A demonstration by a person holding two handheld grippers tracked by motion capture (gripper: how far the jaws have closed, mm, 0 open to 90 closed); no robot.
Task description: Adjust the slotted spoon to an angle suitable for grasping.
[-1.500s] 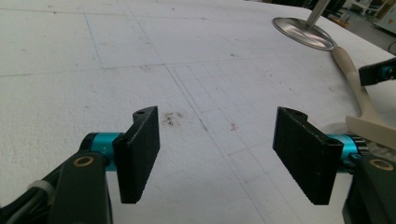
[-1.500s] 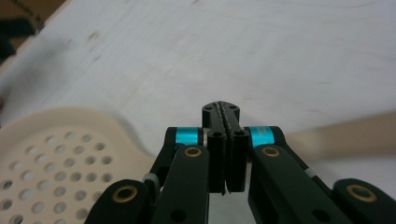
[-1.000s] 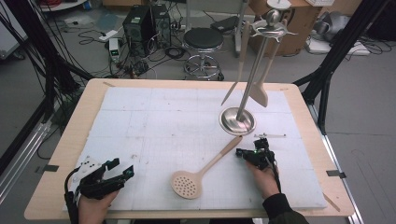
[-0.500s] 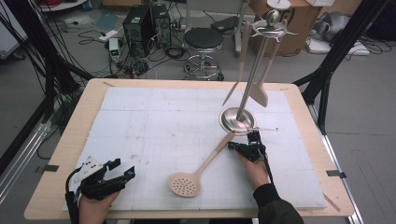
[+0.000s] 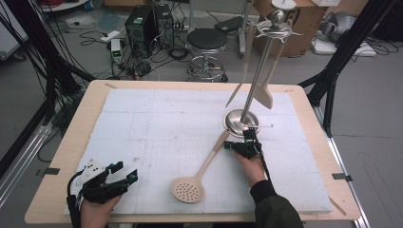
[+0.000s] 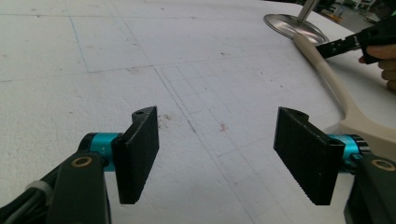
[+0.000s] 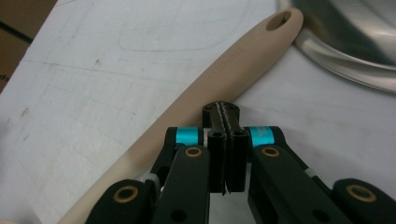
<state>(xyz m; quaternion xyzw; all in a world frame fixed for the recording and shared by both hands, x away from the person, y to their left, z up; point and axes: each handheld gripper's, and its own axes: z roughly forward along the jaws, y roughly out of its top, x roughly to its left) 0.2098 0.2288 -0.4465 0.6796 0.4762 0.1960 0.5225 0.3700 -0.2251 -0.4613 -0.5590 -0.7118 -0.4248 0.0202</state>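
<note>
The slotted spoon [image 5: 199, 173] lies flat on the white foam surface [image 5: 142, 133], its perforated round head toward the person and its long beige handle running up and away until the tip with the hanging hole stops just beside the steel base of the utensil stand [image 5: 242, 121]. It looks like light, stiff plastic or silicone-coated stock with a smooth, possibly slippery skin; the slim handle, some way below the hole, seems the sensible place to pinch it, since the broad head would tip the load. The right gripper [image 7: 225, 116] sits just beside the handle's upper end with its jaws pressed together on nothing, their tips next to the handle rather than around it. The left gripper [image 6: 219, 154] rests near the person's edge, jaws spread wide and empty. Compared with a second ago, the spoon has slid and swung leftward, its head nearer the middle, and the right gripper has moved up toward the stand.
</note>
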